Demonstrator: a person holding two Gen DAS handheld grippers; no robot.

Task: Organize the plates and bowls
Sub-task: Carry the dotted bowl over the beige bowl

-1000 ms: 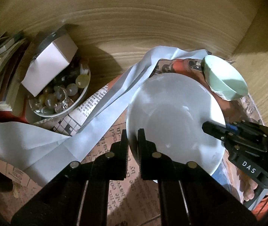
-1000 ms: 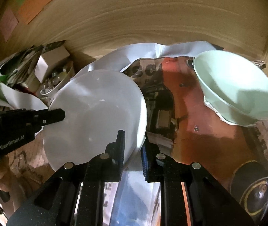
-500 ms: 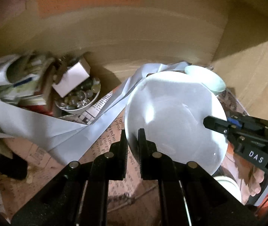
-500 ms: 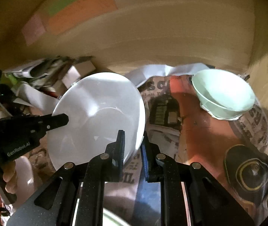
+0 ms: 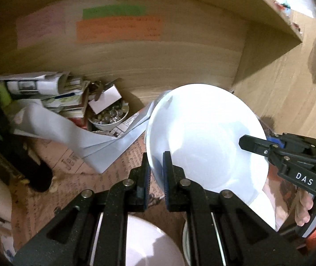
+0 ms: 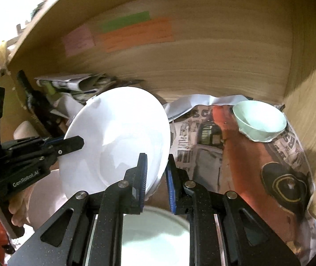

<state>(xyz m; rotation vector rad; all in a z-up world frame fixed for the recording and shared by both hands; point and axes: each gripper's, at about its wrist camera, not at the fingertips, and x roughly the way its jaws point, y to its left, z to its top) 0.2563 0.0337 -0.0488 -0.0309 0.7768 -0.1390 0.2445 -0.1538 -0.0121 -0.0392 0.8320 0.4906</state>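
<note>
A white plate [image 5: 204,137] is held in the air inside a wooden shelf, gripped on two opposite rims. My left gripper [image 5: 156,168] is shut on its left rim. My right gripper [image 6: 156,170] is shut on its right rim; the plate also shows in the right wrist view [image 6: 118,139]. A pale green bowl [image 6: 258,120] sits on newspaper at the shelf's back right corner. Below the plate, a pinkish bowl [image 5: 153,241] and another white dish [image 6: 155,237] lie near the front.
A small bowl of glass marbles [image 5: 108,118] with a white box stands at back left, beside rolled newspapers [image 5: 31,86] and white paper sheets [image 5: 104,146]. Newspaper [image 6: 246,166] lines the shelf floor. Coloured notes [image 5: 118,28] stick on the back wall.
Both grippers have lifted the plate up and pulled it back from the shelf floor. More of the back wall and the dishes below have come into view.
</note>
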